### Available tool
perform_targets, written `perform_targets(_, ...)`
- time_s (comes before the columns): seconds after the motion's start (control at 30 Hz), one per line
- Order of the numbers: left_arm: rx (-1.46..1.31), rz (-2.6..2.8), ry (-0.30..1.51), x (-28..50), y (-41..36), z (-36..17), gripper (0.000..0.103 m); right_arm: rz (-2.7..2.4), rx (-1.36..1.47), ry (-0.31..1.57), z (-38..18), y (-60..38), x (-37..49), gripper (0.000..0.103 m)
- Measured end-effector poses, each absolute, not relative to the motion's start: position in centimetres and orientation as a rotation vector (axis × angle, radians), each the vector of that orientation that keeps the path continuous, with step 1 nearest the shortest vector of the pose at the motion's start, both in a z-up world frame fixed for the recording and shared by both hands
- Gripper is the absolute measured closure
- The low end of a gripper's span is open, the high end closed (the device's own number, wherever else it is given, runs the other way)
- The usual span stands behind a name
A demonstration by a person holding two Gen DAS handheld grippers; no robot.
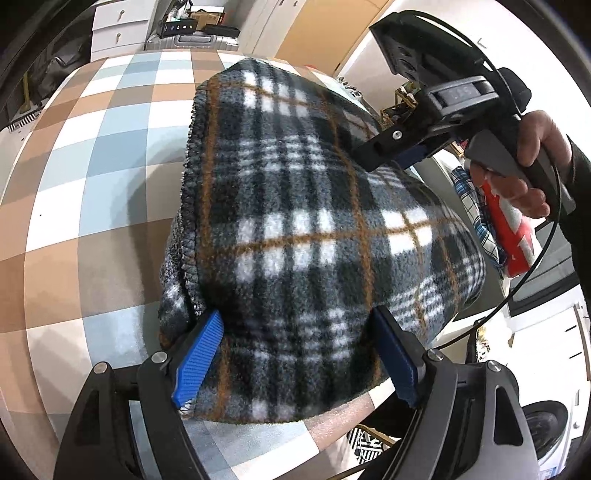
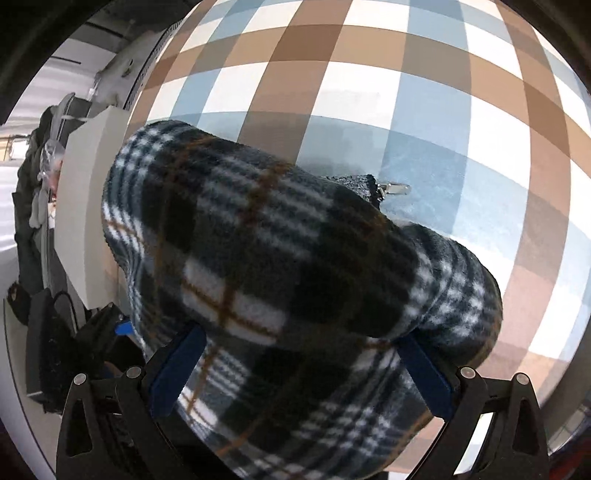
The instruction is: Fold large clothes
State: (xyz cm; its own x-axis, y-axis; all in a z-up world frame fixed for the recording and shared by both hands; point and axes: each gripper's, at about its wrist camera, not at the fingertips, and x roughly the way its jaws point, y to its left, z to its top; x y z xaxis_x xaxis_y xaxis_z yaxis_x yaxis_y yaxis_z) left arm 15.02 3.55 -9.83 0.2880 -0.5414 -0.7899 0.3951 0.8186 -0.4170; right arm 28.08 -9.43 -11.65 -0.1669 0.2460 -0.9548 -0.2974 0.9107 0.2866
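A thick plaid fleece garment (image 1: 295,206), dark grey, white and orange, lies folded in a bundle on the checked table (image 1: 92,166). My left gripper (image 1: 297,325) has its blue pads wide apart with the near end of the bundle between them. My right gripper (image 1: 388,155) reaches the bundle's far right edge in the left wrist view. In the right wrist view the garment (image 2: 280,266) fills the space between the right gripper's (image 2: 303,343) pads, which stand wide apart around it. A metal zipper pull (image 2: 397,189) sticks out on the cloth's far side.
The table carries a blue, tan and white checked cloth (image 2: 369,74). White drawers (image 1: 114,26) and a suitcase (image 1: 192,38) stand beyond the table's far edge. A washing machine (image 1: 546,432) and a red object (image 1: 506,229) are to the right. A white board (image 2: 85,221) stands to the left.
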Motion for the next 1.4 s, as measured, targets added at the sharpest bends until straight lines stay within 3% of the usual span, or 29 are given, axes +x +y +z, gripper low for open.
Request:
perform_targets(0.2,-0.181,-0.636,1.117,15.4,3.7,-10.1,0.023,0.446,-0.059,1.557,-11.9,-8.5,27.6,0.000)
perform_targets(0.43,-0.177,-0.654,1.088,14.6,4.5,-10.1,0.023,0.546,-0.054,1.303,-5.5,-10.9,20.5,0.000)
perform_targets(0.67,-0.194,-0.640,1.092,14.6,4.9,-10.2,0.023,0.770,0.045,1.418,-6.7,-10.8,14.2,0.000)
perform_targets(0.93,-0.194,-0.650,1.101,14.8,5.1,-10.3,0.022,0.772,0.254,1.547,-11.2,-11.5,15.7,0.000)
perform_targets(1.2,-0.214,-0.659,1.127,15.2,5.0,-10.3,0.021,0.705,0.151,1.508,-11.4,-9.3,15.6,0.000)
perform_targets(1.4,-0.236,-0.677,1.114,15.0,5.6,-9.9,0.021,0.717,0.217,1.322,-10.1,-11.3,13.7,0.000)
